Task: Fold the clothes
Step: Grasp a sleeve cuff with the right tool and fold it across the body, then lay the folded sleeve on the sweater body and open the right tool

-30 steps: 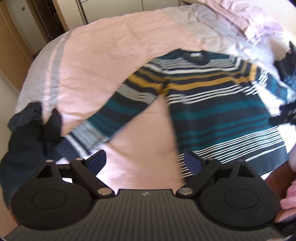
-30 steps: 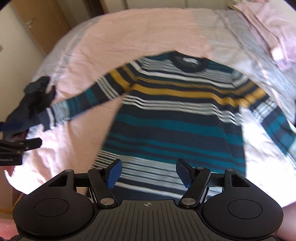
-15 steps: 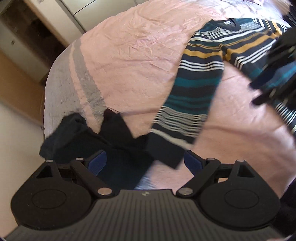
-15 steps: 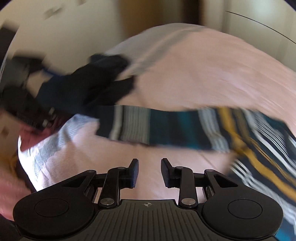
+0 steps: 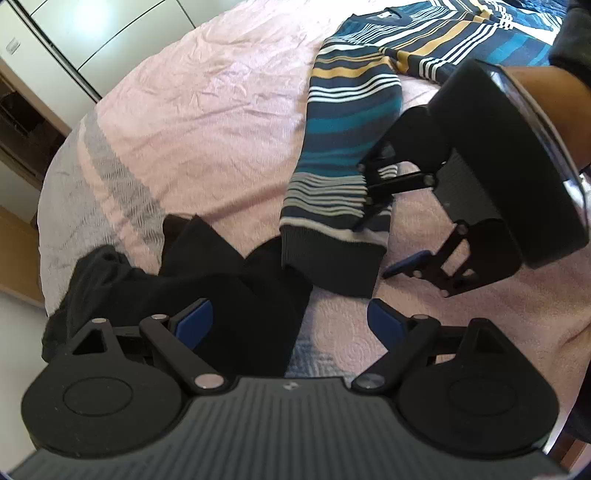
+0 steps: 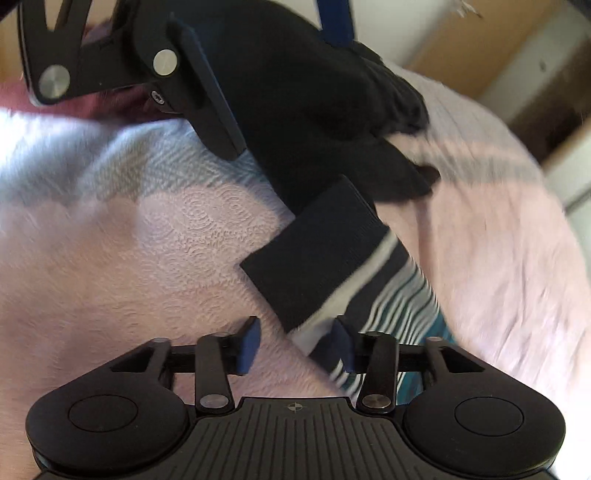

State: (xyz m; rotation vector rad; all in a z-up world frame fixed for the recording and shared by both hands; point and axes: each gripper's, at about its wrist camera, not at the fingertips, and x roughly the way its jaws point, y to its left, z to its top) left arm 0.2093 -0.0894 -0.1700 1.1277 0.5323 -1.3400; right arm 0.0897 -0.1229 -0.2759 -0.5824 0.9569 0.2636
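Observation:
A striped sweater (image 5: 343, 122) in navy, teal, white and mustard lies spread on the pink bedspread (image 5: 192, 110). Its left sleeve ends in a dark ribbed cuff (image 5: 332, 266), also in the right wrist view (image 6: 314, 254). My left gripper (image 5: 288, 321) is open just short of the cuff, above a black garment (image 5: 207, 273). My right gripper (image 6: 295, 343) is open and low over the sleeve; one finger rests on the striped part near the cuff. It also shows from the side in the left wrist view (image 5: 384, 240).
The black garment (image 6: 325, 103) is heaped at the bed's near corner, touching the cuff. A grey-striped band (image 5: 122, 188) runs across the bedspread. White wardrobe doors (image 5: 92, 33) and a wooden cabinet stand beyond the bed.
Both grippers have swung left from the sweater's body to the left sleeve's cuff. The right gripper has come down close to the sleeve, and its fingers stand wider than half a second ago.

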